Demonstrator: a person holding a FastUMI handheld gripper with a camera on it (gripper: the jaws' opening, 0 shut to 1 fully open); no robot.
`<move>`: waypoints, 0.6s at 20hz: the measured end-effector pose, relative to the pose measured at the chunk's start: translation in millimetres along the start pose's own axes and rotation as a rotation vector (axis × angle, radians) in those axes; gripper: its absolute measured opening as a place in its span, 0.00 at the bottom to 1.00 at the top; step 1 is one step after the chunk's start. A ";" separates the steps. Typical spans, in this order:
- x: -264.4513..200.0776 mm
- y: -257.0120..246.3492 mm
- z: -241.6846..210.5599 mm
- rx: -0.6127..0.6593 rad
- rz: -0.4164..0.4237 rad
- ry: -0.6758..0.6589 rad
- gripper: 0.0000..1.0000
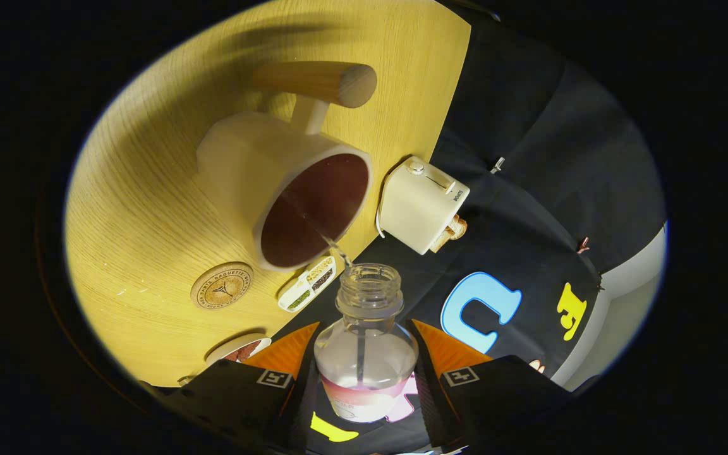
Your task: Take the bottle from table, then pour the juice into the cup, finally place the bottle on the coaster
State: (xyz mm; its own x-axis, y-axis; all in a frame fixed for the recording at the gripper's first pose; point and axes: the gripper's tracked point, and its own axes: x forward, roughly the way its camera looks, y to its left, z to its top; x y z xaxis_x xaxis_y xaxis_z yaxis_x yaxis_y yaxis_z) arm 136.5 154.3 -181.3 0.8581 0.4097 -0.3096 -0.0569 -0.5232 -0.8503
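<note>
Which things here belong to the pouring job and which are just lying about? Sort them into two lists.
Job:
- bottle, clamped between the fingers, tipped and pouring
- cup with wooden handle, taking the stream
- round cork coaster, beside the cup

Lying about:
- toaster holding toast
- small divided tray
- small dish by the fingers

Bottles — one: clear bottle (366,354), uncapped, held between the two fingers of the gripper (364,379)
Grippers — one, both fingers pressed on the bottle's sides
Cups — one: cream cup (282,189) with a wooden handle and dark inside, on the table (143,208)
Coasters — one: round cork coaster (222,285), beside the cup
Toasters — one: white toaster (423,203) at the table edge, with toast showing — slice count cannot be told
Divided trays — one: small white tray (308,284) of several compartments
Dishes — one: partly hidden dish (237,349) near the left finger
Tables — one, light wood
</note>
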 end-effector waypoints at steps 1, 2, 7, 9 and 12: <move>1.1 -1.8 0.9 -0.008 -0.001 -0.006 0.71; 0.8 -2.2 2.5 -0.017 -0.001 -0.013 0.71; -0.4 -1.8 11.3 -0.048 0.001 -0.047 0.71; -2.0 0.2 12.7 -0.053 0.004 -0.048 0.71; -1.5 -0.3 11.2 -0.046 0.002 -0.049 0.71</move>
State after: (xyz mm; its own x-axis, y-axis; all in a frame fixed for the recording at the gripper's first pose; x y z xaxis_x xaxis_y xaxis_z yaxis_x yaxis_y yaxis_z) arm 129.6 162.3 -185.3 0.8320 0.4441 -0.3324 -0.0338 -0.5576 -0.8294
